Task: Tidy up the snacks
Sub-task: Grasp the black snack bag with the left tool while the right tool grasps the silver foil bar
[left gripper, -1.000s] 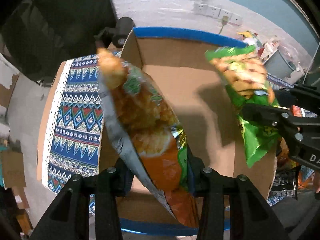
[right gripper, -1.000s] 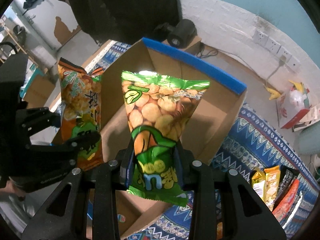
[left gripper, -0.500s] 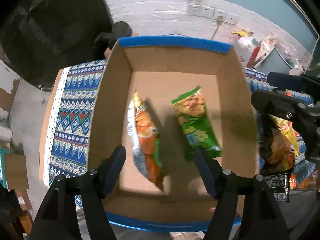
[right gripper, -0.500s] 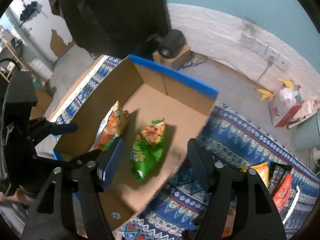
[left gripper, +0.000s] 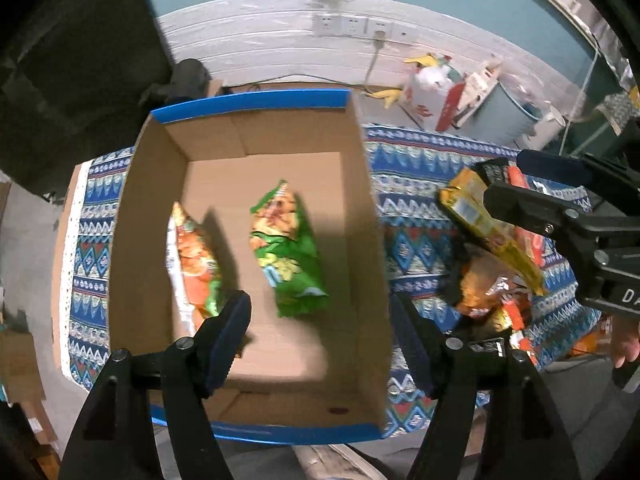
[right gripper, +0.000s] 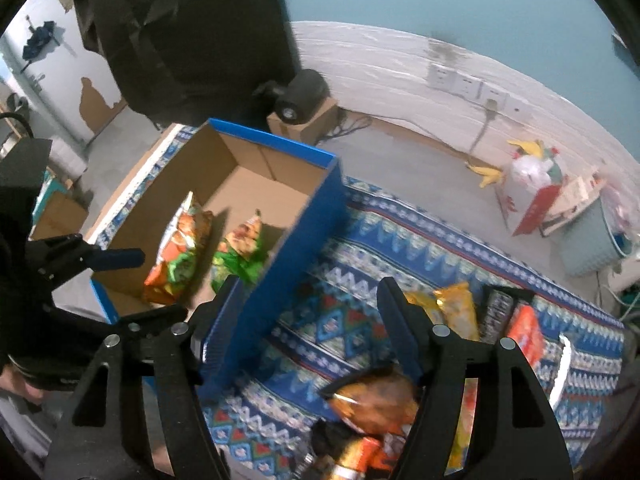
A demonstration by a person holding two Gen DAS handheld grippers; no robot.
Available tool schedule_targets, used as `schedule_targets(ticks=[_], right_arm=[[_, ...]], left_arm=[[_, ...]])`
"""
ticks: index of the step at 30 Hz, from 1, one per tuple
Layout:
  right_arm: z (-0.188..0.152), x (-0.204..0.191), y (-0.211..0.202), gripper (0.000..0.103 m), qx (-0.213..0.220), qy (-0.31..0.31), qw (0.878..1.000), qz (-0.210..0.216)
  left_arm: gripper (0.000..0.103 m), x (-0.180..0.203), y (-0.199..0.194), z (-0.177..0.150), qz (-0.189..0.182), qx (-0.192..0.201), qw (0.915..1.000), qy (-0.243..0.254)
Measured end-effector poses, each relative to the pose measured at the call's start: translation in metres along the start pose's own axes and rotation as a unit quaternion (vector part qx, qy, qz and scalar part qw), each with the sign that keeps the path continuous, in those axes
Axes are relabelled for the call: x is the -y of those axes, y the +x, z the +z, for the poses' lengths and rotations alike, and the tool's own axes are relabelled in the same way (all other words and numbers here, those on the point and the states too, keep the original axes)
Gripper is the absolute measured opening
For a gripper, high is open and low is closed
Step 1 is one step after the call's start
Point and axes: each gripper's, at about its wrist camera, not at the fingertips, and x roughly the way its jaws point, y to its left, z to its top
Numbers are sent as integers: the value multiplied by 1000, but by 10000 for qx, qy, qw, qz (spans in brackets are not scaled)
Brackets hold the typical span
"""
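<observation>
**Two bags boxed, more waiting on the cloth**

The snack bags piled at the bench's near right edge are light, crinkly and slippery; pinch a sealed end. Orange bag and green bag lie in the box. Left hand-held gripper and right hand-held gripper are both released, grasping nothing.

A blue patterned cloth covers the tabletop. White wall sockets sit on the pale wall, a cable hanging from one. A dark round device rests on a small cardboard box. A pale blue bin stands at right.
</observation>
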Motion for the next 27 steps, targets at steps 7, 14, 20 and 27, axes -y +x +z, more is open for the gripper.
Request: schedule_targets(ticks=[7,14,20,27], right_arm=[[-27,30,-17,70,-52,221,9996,-170],[-61,60,-29,70,-120,430,9983,-384],[-96,85,-36,70,-222,595,9969,-473],[-125,114,-43,70,-242,869,9941,-609]], left_arm=[[75,43,4,-14,-289,-210,9991,213],[75,84,23,-28,-502,-621,9960,391],[76,106,36,-38,-597,-868,9939,317],[78,128,55,-49,-737,-1175,9902,184]])
